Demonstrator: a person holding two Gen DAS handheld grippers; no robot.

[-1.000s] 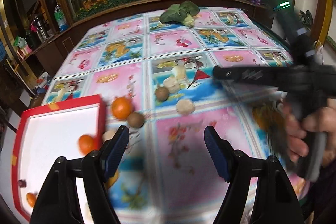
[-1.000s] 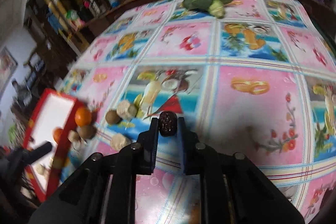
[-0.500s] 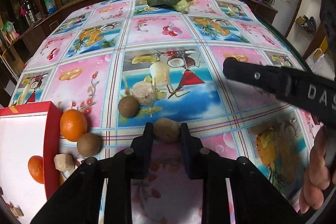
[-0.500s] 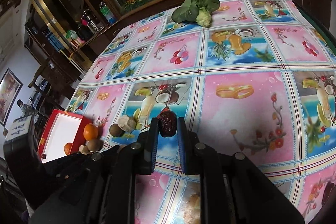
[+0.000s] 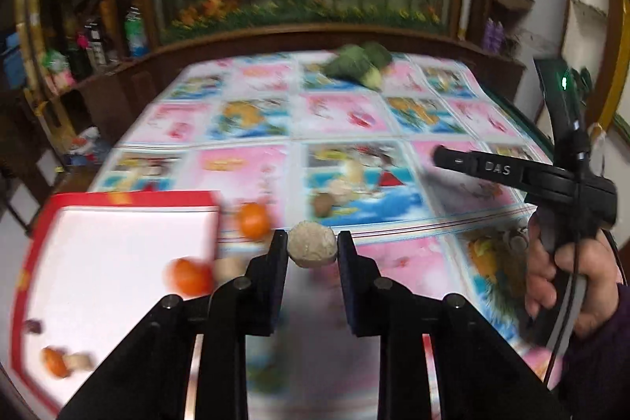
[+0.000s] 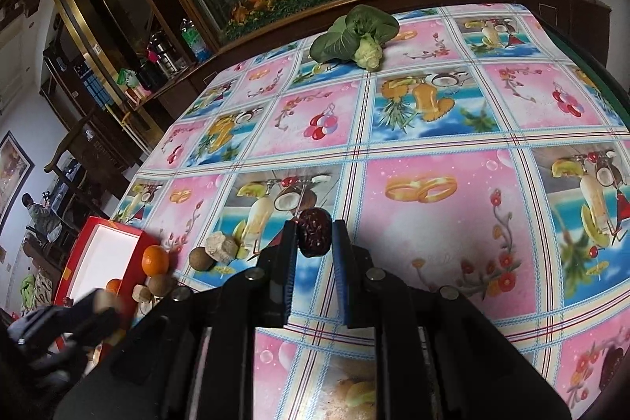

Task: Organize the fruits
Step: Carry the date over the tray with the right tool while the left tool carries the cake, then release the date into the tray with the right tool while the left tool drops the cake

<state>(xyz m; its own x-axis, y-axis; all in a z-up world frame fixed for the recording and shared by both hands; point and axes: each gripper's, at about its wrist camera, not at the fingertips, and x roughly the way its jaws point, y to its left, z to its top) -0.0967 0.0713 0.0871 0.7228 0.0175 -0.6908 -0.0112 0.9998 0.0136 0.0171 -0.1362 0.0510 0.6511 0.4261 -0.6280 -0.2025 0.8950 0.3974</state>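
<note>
Beige ball (image 5: pixel 312 249) pinched in the left gripper (image 5: pixel 311 254) jaws should go gently over the red tray (image 5: pixel 130 197) rim, while the right gripper (image 6: pixel 314 235) jaws hold the dark date (image 6: pixel 313 232).

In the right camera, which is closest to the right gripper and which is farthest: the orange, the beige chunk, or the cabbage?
From the right gripper:
1. Beige chunk, just to its left.
2. Orange, farther left, beside the red box.
3. Cabbage, far ahead at the table's back edge.

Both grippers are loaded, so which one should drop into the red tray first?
Left, probably. The left gripper, shut on the tan ball, sits right beside the red tray. The right gripper, holding the dark red date, is farther out over the tablecloth.
</note>
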